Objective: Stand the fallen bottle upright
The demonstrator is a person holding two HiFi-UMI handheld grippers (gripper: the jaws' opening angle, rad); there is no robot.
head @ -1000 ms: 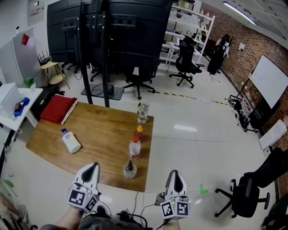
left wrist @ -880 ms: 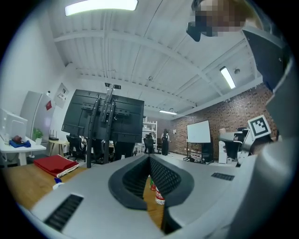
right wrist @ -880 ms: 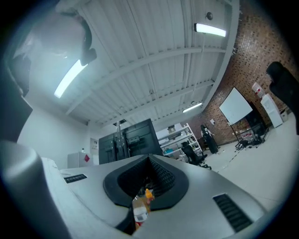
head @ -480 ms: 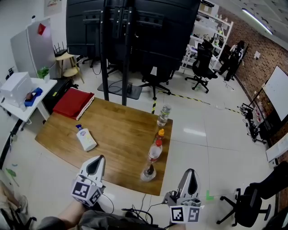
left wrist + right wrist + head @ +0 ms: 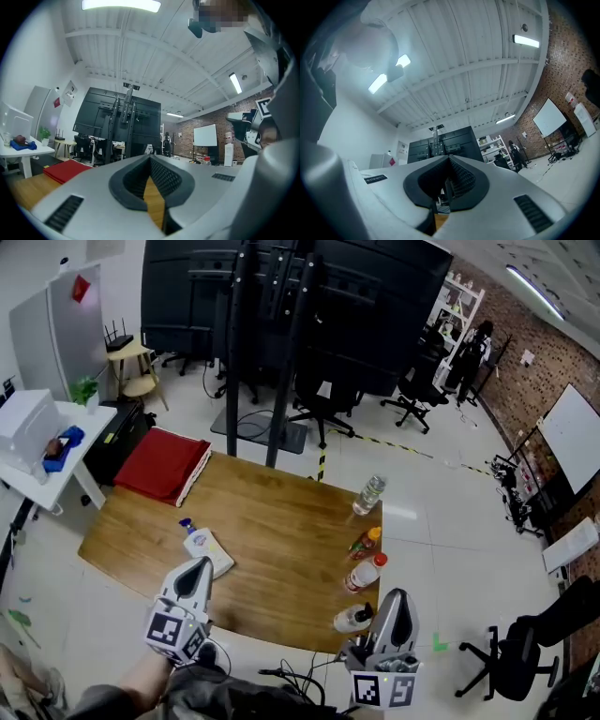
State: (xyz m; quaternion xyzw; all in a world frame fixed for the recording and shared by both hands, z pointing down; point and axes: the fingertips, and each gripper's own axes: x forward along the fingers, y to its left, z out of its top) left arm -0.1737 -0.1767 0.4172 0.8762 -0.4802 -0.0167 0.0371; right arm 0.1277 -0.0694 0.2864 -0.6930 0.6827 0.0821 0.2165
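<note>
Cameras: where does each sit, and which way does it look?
Head view: on the person's head, steeply down at the wooden table; left tongs and right tongs show.
Left gripper view: on the left tongs, level across the table; its shut tips show.
Right gripper view: on the right tongs, tilted up at the ceiling; its tips show.
Shared: all see the black screens.

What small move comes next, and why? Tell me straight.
Probably open the left tongs: they are shut and empty, close beside the white bottle lying flat on the table, and must part before gripping it.
</note>
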